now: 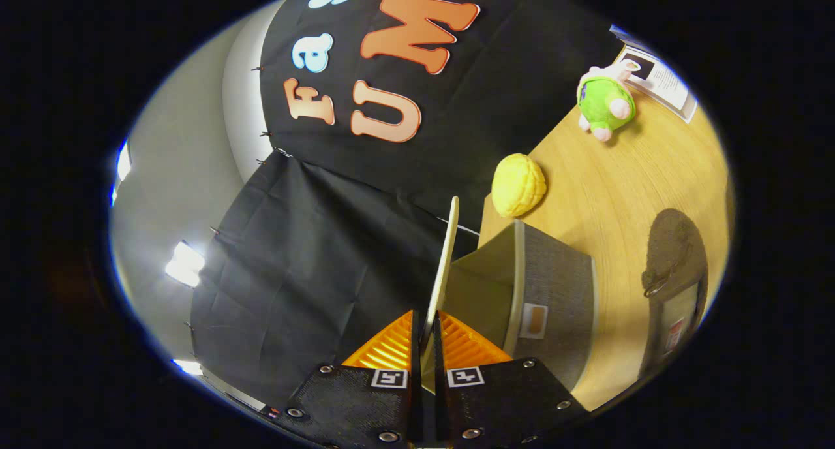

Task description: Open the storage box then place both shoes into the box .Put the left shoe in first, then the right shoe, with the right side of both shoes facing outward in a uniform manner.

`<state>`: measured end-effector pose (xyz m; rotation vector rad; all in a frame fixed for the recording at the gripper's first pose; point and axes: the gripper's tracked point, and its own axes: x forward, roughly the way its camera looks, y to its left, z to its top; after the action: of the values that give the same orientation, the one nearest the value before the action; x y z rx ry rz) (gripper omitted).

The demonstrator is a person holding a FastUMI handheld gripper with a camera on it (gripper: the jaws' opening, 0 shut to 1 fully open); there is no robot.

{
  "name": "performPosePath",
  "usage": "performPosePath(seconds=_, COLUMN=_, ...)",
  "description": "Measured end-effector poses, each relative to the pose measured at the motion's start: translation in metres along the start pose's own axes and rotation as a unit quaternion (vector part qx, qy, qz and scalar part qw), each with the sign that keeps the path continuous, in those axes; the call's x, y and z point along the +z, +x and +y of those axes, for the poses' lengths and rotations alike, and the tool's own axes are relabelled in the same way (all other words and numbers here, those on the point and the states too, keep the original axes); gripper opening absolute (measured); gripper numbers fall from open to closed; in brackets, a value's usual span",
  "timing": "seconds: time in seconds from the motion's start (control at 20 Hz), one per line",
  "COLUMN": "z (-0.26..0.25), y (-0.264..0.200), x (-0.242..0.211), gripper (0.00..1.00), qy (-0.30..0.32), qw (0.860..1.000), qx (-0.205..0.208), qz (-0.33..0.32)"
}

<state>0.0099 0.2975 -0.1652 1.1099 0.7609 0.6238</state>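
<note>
Tool (425, 335): both orange fingers (385, 351) pinched onto the thin cream lid (447, 260) of the storage box (554, 299), holding it on edge. View is rolled, bench (626, 194) tilted.

Box sits just ahead of the fingers at about 2 o'clock, grey fabric wall, interior exposed; lid stands up from its near side. Looks like the opening step, lid partway swung.

Risks, as judgement: grip is on a thin edge only, so the lid may slip out and drop shut; pulling too far could drag or tip the light box.

Count: one box, one lid. One dark shoe (675, 266) beyond the box at 3 o'clock; second shoe not made out. One yellow bun-like toy (518, 185) at 1 o'clock, one green plush (607, 100) farther off, one printed sheet (659, 77) behind it.
</note>
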Motion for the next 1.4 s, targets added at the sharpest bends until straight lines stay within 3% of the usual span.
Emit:
performPosePath(seconds=0.3, z=0.07, y=0.038, x=-0.014, gripper=0.08, qy=-0.006, qw=0.999, qx=0.045, qz=-0.021)
performPosePath(seconds=0.7, z=0.112, y=0.107, x=-0.068, gripper=0.08, qy=-0.001, qw=0.999, qx=0.044, qz=-0.014)
performPosePath(seconds=0.85, z=0.112, y=0.129, x=-0.088, gripper=0.24, qy=-0.014, qw=0.999, qx=0.03, qz=0.0)
performPosePath(seconds=0.9, z=0.111, y=0.135, x=-0.096, gripper=0.35, qy=-0.015, qw=0.999, qx=0.031, qz=0.008)
performPosePath(seconds=0.95, z=0.108, y=0.137, x=-0.109, gripper=0.39, qy=-0.017, qw=0.999, qx=0.031, qz=0.021)
performPosePath(seconds=1.05, z=0.106, y=0.143, x=-0.125, gripper=0.56, qy=-0.022, qw=0.998, qx=0.033, qz=0.044)
performPosePath(seconds=1.2, z=0.113, y=0.142, x=-0.118, gripper=0.78, qy=-0.042, qw=0.998, qx=0.034, qz=0.041)
performPosePath(seconds=1.4, z=0.1, y=0.116, x=-0.084, gripper=0.89, qy=-0.118, qw=0.993, qx=0.004, qz=-0.005)
